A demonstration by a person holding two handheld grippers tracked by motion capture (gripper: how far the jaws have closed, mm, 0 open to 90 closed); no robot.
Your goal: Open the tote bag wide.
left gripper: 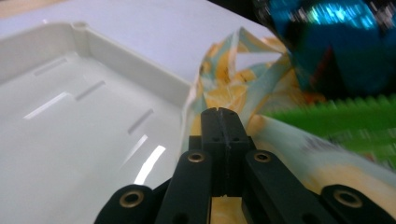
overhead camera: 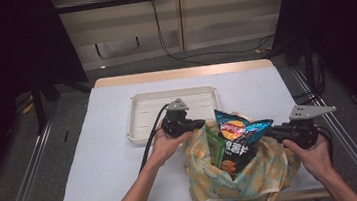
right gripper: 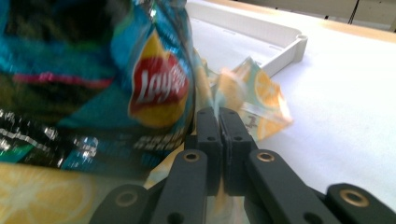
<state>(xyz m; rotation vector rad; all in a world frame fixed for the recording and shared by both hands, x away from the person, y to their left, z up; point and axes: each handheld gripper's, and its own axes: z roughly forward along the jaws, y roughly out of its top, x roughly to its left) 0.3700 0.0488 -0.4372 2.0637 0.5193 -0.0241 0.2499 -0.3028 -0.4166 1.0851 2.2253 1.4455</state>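
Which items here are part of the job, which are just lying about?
In the job:
- lemon-print bag, rim pinched by left tongs and right tongs
- blue chip bag standing in it
- green packet beside it

Lying about:
- white tray
- white table cover

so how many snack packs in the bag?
2 visible: a blue chip bag sticking out of the top of the yellow patterned bag, and a green pack tucked at its left. More may be hidden deeper inside.
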